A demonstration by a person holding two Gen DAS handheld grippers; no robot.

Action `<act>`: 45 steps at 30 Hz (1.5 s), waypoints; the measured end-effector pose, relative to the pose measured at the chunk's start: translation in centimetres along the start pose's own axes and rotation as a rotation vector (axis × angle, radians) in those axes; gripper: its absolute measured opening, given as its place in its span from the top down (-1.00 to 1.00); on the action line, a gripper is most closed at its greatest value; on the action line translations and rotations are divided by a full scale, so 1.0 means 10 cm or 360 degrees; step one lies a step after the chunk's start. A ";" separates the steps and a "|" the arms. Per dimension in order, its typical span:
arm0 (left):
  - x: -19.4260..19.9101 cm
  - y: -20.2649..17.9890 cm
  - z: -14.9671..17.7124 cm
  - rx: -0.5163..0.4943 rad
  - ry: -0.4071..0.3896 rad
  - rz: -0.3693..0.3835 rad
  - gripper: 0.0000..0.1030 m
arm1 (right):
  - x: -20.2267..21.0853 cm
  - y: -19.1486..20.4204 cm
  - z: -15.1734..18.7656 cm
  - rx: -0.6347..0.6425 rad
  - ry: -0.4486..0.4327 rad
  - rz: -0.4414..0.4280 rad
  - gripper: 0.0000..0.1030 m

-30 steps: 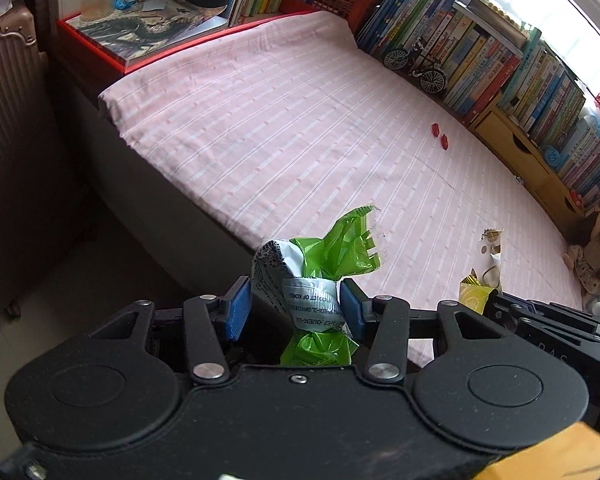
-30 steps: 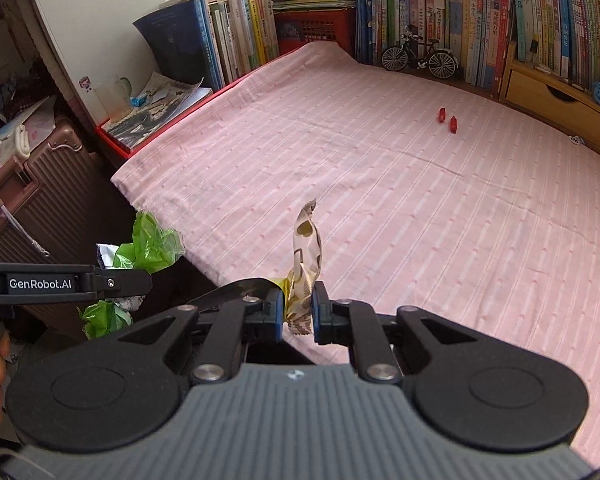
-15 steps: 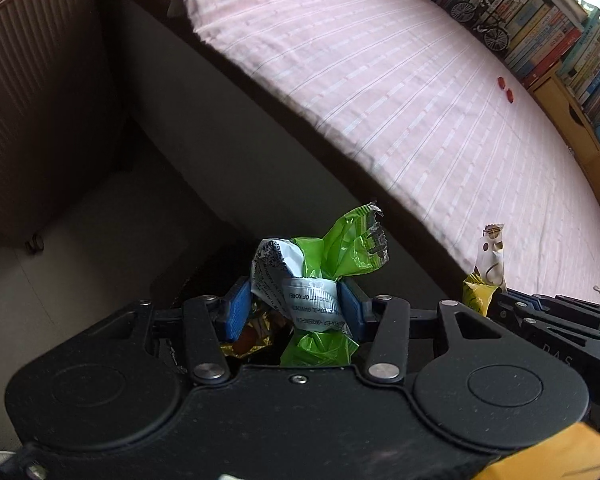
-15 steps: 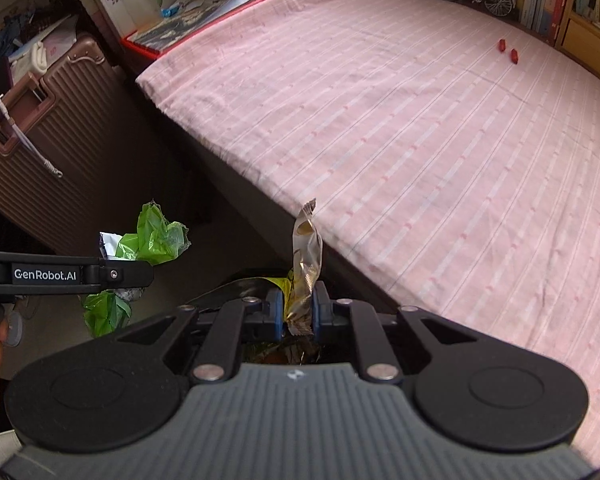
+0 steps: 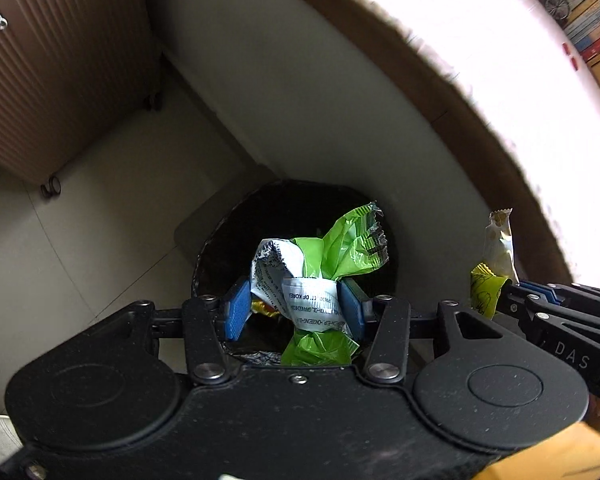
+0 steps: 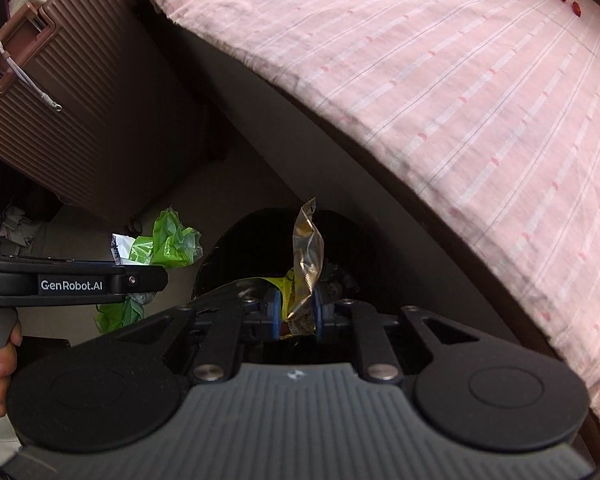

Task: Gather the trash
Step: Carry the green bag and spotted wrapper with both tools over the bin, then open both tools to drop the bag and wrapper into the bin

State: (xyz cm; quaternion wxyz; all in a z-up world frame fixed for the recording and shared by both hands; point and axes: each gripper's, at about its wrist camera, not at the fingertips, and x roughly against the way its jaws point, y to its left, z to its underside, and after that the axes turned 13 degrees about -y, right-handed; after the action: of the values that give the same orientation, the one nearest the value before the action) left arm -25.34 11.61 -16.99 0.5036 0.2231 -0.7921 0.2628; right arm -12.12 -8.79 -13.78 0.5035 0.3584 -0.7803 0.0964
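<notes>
Left tool [image 5: 294, 310] pinching a crumpled green wrapper [image 5: 320, 264], hanging right over the black bin [image 5: 216, 248] mouth below its tips. Right tool [image 6: 296, 310] just easing apart, gold wrapper [image 6: 308, 248] upright between its pads, same bin [image 6: 236, 240] directly beneath. Bed [image 6: 440, 80] off to the right.

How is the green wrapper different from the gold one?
The green wrapper is crumpled into a bulky wad with a white printed part, while the gold wrapper is a thin, shiny strip standing upright. The green wrapper sits in the left gripper, whose fingers stand fairly wide around it; the gold wrapper is in the right gripper, whose jaws are close together and now opening. Both wrappers hang over the dark trash bin.
</notes>
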 end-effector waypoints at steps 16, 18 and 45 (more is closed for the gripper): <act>-0.32 -0.07 0.00 -0.0035 0.0103 -0.0025 0.10 | -0.28 0.06 0.00 -0.0013 0.0094 0.0006 0.46; -0.33 -0.06 0.01 -0.0038 0.0108 -0.0026 0.10 | -0.29 0.04 -0.01 -0.0017 0.0095 0.0007 0.43; -0.29 -0.04 0.02 -0.0008 0.0057 -0.0088 -0.58 | -0.32 -0.06 0.03 -0.0079 0.0046 0.0014 -0.31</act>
State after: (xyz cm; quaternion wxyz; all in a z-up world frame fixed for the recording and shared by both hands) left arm -24.08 11.40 -19.64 0.5254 0.2388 -0.7772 0.2508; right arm -11.18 -7.94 -16.76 0.5231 0.3408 -0.7766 0.0844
